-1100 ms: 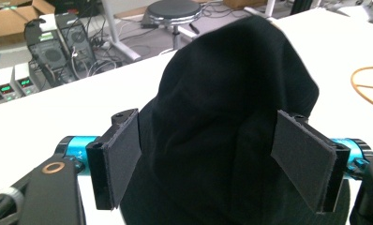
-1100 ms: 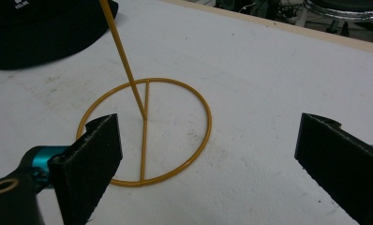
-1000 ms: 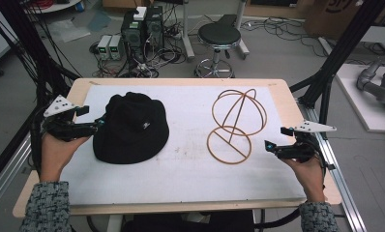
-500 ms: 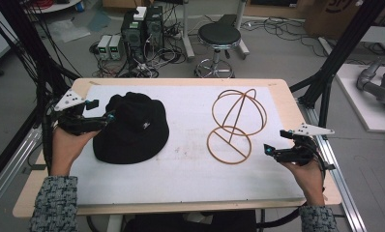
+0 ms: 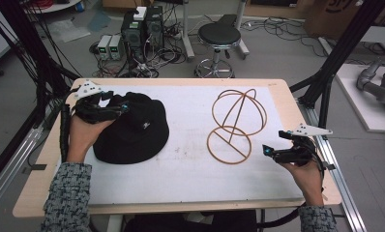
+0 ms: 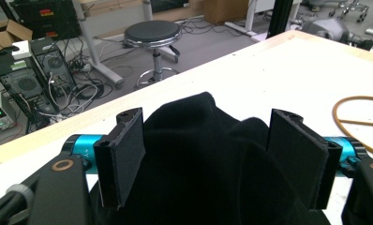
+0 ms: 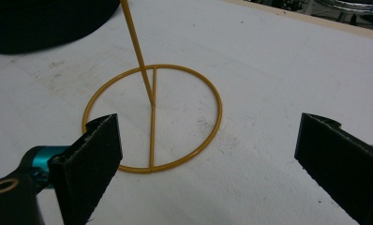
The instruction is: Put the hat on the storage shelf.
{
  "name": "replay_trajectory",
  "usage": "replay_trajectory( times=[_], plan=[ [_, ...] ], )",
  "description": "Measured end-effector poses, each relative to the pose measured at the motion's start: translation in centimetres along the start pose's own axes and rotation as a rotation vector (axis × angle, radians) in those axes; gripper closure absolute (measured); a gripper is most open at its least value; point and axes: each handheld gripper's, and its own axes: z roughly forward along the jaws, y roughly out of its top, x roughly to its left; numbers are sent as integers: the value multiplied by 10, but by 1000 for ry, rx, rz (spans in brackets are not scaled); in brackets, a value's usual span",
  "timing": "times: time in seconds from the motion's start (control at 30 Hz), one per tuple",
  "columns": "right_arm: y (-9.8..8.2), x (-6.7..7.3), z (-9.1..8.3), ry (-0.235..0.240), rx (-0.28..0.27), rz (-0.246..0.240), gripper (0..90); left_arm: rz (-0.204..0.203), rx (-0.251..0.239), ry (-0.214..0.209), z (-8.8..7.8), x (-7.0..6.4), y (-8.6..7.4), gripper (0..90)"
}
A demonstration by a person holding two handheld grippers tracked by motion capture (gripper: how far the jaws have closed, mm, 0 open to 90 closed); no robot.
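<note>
While the black hat [image 5: 132,129] lies on the left half of the white table [image 5: 190,179], the left gripper [image 5: 117,109] reaches over its far left edge from the person's left hand [image 5: 84,133]. In the left gripper view the hat's crown [image 6: 208,154] bulges up between the two black pads [image 6: 123,159]. The jaws stand wide apart and have just been closing a little. Cloth sits close against both inner faces, though whether the pads press on it cannot be told.

Further right, near the middle of the table, stands the wire hat stand [image 5: 236,123], its round base ring flat on the surface and its domed loops rising behind, well apart from the hat.

At the right edge, the right gripper [image 5: 270,152] rests in the person's right hand [image 5: 304,169], pointing toward the stand's base. In the right gripper view its jaws are spread wide with nothing between them. The base ring [image 7: 152,117] lies just beyond the pads [image 7: 98,154], untouched, and the stand's upright stem rises from the ring's crossbar.
</note>
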Motion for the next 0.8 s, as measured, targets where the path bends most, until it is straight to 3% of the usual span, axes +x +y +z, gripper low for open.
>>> replay_trajectory(
  times=[0.13,0.23,0.33,0.4,0.47,0.67,0.7,0.8],
  plan=[
    [0,0,0,0,0,-5,74,2,2,2,7,0,3,304],
    [1,0,0,4,-3,-9,74,0,7,-3,9,0,3,380],
    [1,0,-1,4,-7,-12,74,-37,6,-11,10,2,3,420],
    [1,1,-1,5,-4,-8,74,-38,9,-8,10,2,3,441],
    [1,1,0,7,-4,-5,74,-48,7,-15,10,3,3,506],
    [1,1,-1,7,-6,-4,74,-22,23,-25,12,4,1,679],
    [1,1,-1,5,-8,-7,74,-24,20,-37,13,4,1,743],
    [1,1,-1,4,-7,-8,74,-14,28,-24,13,2,1,797]
  ],
)
